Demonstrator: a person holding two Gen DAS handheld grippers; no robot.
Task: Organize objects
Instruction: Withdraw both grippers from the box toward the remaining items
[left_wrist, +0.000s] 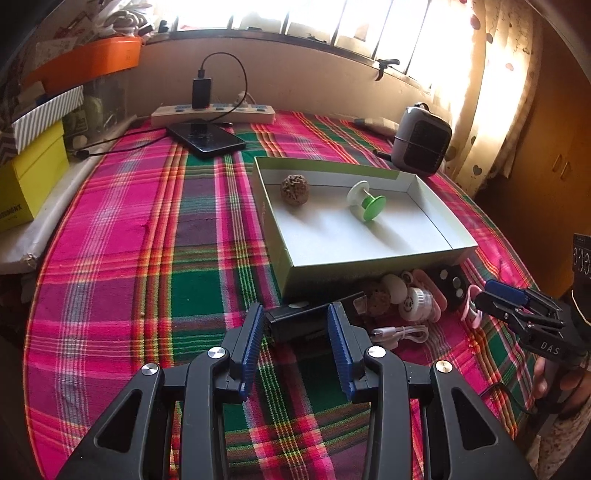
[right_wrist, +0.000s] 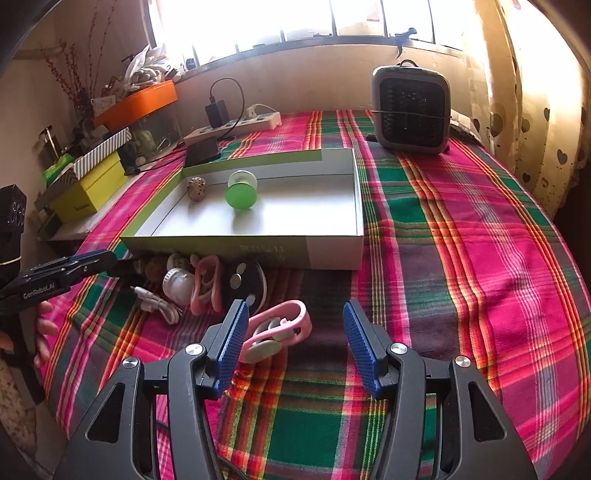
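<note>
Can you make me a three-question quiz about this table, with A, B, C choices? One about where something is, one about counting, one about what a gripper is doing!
1. Where is the green-and-white spool?
A. inside the white box
B. on the power strip
C. under the fan

2. How many things lie in the white box?
A. none
B. two
C. five

3. How is the right gripper?
A. shut on the spool
B. shut on nothing
C. open, with a pink clip between its fingers

Answers:
1. A, since the spool sits on the box floor.
2. B, because only the spool and a brown bumpy ball are inside.
3. C, as a gap shows between the far blue pad and the clip.
</note>
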